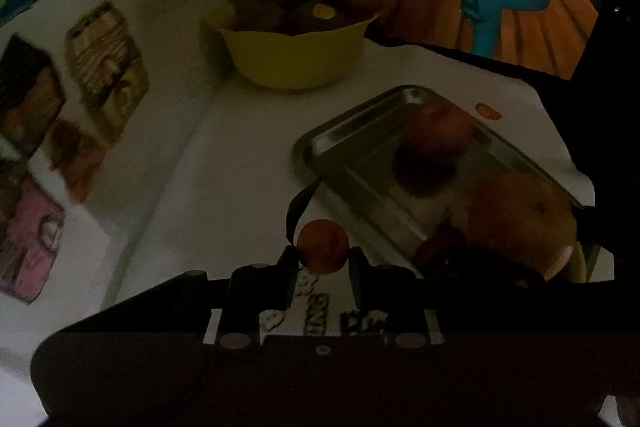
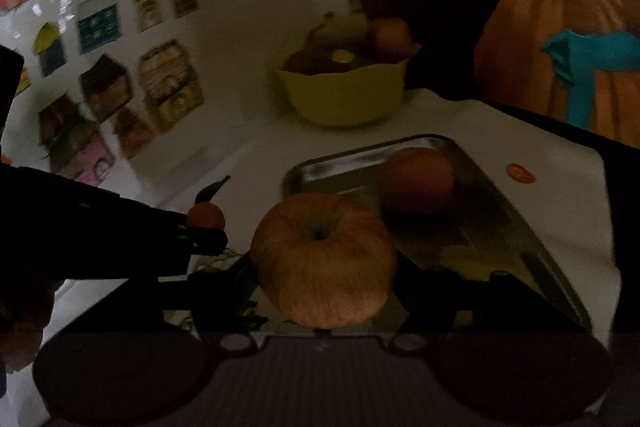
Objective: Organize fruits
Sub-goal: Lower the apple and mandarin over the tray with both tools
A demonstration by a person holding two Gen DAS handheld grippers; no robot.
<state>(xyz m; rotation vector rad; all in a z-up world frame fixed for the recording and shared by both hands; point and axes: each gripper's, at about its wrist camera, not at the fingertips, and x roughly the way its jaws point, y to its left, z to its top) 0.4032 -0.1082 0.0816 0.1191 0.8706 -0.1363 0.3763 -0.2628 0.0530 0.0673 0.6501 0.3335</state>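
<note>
A small red fruit (image 1: 323, 246), round and with a dark leaf or stalk curling up from it, is clamped between the nearly closed jaws of the left gripper (image 1: 323, 259) in the lower middle of the left wrist view; it is held clear of the white table (image 1: 240, 155), seemingly so that it can be carried to a container. In the right wrist view an apple (image 2: 323, 261) is gripped stalk-end up between the wider-set jaws of the right gripper (image 2: 323, 291), low in the centre of the frame, over the near end of a metal tray (image 2: 520, 227). One more reddish round fruit (image 2: 416, 179) is seen lying in the tray toward its far end, and something yellow (image 2: 464, 259) is glimpsed at the near end, too dim to name. A yellow bowl (image 1: 296, 59) is placed beyond the tray in the upper middle of both views, already heaped with bananas and other fruit, so it is judged to be one sorting destination and the tray the other; which fruit is meant for which cannot be told. Picture stickers (image 1: 108, 75) of houses are seen on the white wall at the left. A small orange label (image 1: 488, 111) lies on the table beside the tray, its print illegible. Printed letters beneath the left jaws are too dark and broken to be read.
</note>
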